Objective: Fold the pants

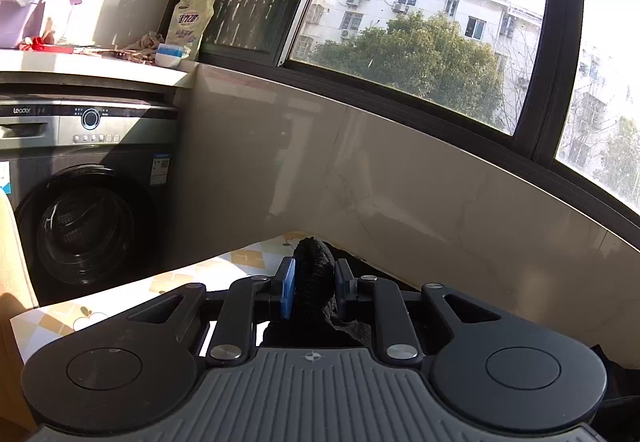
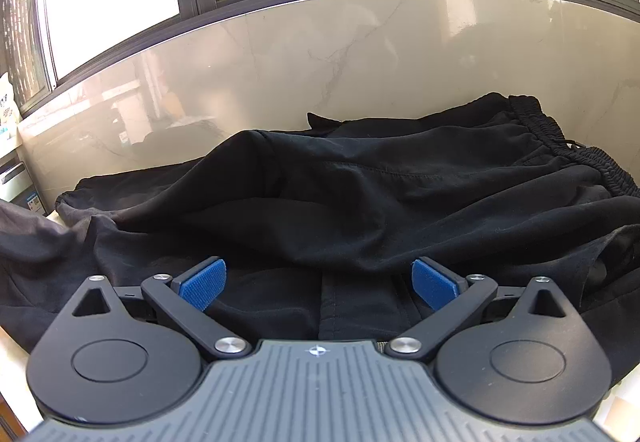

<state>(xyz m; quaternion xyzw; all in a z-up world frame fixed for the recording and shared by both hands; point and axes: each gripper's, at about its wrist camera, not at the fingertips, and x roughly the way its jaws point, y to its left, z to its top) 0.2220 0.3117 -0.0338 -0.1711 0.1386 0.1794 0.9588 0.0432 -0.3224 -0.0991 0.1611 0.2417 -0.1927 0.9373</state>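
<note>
On the patterned tabletop [image 1: 100, 306] by the far wall, our left gripper [image 1: 314, 282] pinches a ribbed edge of the black pants [image 2: 360, 201] while our right gripper [image 2: 318, 282] hovers wide open, so we should grab near fabric evenly before folding.

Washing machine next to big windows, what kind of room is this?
Probably a home laundry balcony. A dark front-loading washing machine sits under a pale stone counter holding a yellow detergent refill pouch, and wide dark-framed windows look out on apartment blocks. Black fabric pants lie ready for folding.
</note>
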